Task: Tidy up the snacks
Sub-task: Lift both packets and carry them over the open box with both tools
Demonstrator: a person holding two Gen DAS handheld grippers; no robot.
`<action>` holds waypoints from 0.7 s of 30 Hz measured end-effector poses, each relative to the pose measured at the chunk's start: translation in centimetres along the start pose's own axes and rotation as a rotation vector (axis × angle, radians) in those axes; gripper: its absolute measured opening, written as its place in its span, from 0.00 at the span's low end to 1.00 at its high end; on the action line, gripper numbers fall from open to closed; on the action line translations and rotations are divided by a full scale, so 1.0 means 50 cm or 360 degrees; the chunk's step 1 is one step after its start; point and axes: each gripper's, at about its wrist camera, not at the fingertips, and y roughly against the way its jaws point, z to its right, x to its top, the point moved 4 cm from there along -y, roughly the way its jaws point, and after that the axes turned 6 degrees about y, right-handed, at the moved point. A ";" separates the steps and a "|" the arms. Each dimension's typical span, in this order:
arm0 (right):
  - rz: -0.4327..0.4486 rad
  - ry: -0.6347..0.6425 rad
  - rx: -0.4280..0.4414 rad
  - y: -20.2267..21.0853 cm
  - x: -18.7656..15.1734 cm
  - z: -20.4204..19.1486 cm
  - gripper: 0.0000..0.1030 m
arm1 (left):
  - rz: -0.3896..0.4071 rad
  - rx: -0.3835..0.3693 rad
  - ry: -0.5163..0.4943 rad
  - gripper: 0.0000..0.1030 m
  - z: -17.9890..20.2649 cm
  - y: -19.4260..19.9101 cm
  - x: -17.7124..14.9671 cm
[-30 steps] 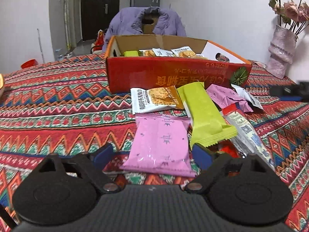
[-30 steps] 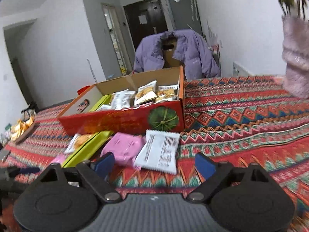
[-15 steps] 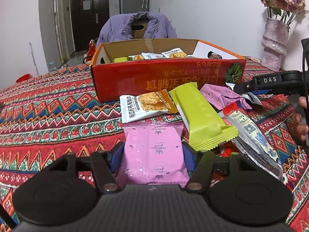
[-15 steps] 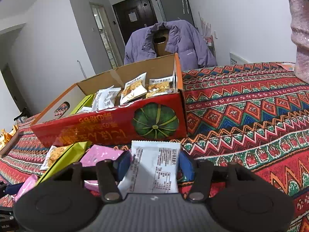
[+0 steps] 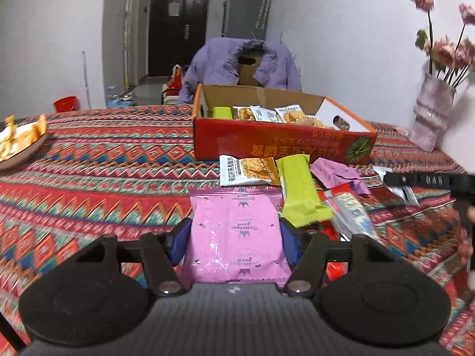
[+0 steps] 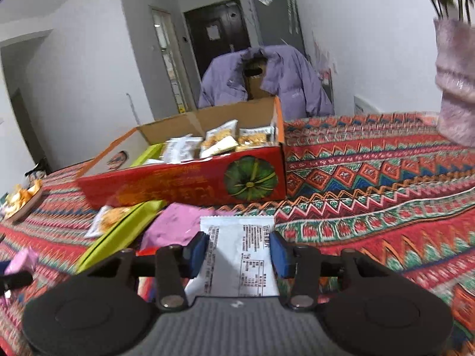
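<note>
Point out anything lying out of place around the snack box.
Several snacks lie loose on the tablecloth in front of the red box instead of in it: a green bar, a cracker pack, a crumpled pink wrapper. They overlap untidily.

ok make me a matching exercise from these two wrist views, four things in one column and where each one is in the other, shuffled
Things
1. pink foil snack packet
2. white printed snack packet
3. long lime-green wrapped bar
4. pale purple ribbed vase

Places
A. standing on the patterned tablecloth near the wall, with flowers in it
B. between the pads of the left gripper
C. lying on the cloth in front of the red cardboard box
D. between the pads of the right gripper

Pairs: 1-B, 2-D, 3-C, 4-A
</note>
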 end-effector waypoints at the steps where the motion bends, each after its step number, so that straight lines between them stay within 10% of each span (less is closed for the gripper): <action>1: 0.0013 0.0034 -0.0005 0.026 -0.008 -0.012 0.44 | 0.0005 0.0008 0.0012 0.60 -0.001 0.023 -0.006; 21: 0.0097 0.0152 0.0062 0.381 -0.179 -0.123 0.44 | 0.0080 0.0023 0.0014 0.60 0.038 0.275 -0.129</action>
